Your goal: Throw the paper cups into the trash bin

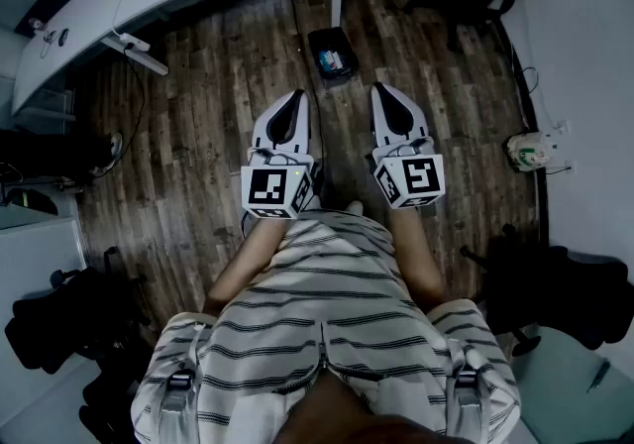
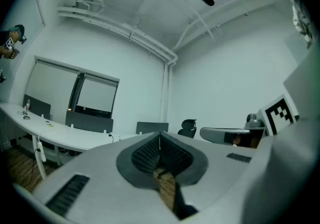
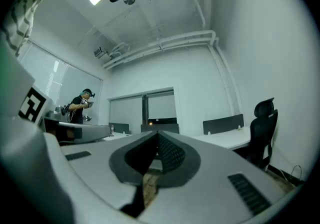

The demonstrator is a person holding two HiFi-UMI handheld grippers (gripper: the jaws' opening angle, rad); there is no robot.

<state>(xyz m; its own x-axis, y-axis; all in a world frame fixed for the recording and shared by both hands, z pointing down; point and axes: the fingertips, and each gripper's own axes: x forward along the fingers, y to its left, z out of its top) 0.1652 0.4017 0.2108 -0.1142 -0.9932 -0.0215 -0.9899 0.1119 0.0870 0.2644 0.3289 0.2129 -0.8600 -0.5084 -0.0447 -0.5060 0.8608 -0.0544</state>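
Head view: left claw and right claw closed, empty, facing bin; no cups visible, so either unstarted or finished.

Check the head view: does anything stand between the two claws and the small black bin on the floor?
Nothing visible does. Only bare wooden floor lies between the left claw, the right claw and the black bin. Both claws are shut and empty; no paper cup shows anywhere.
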